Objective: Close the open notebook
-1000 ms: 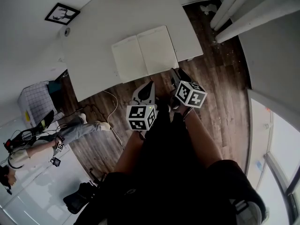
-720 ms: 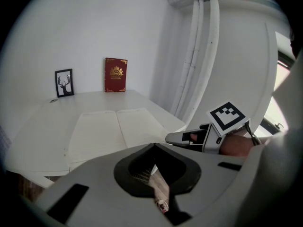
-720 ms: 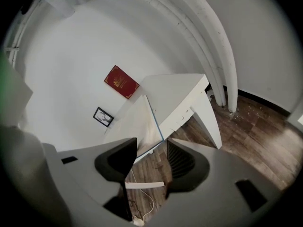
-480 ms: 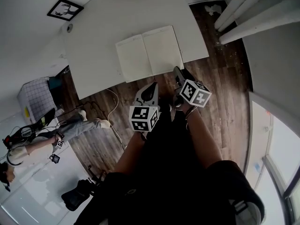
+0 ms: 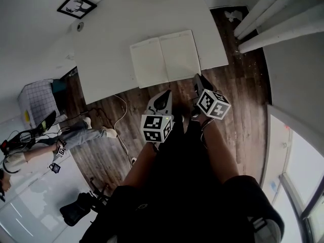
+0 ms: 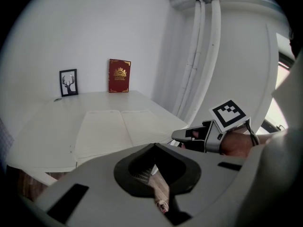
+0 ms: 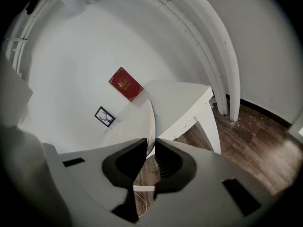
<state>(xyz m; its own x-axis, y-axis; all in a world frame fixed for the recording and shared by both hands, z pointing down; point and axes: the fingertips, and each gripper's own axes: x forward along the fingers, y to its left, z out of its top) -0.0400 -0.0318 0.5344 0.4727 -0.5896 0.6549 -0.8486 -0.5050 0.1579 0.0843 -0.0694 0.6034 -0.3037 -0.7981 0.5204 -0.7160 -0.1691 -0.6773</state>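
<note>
Approach — notebook [image 5: 164, 57] open on worktop [image 5: 111, 39], untouched. Left tongs [image 5: 166, 94] pressed together; right tongs [image 5: 197, 78] closing on nothing. Next — reach right cover edge, lift, fold over.

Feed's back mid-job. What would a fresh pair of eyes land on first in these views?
The open notebook lies flat, pale pages up, near the front edge of the white table. Just short of that edge, over the wood floor, hang the left claw, shut, and the right claw, closing with nothing between its jaws. A red book and a framed deer picture stand against the wall behind.
</note>
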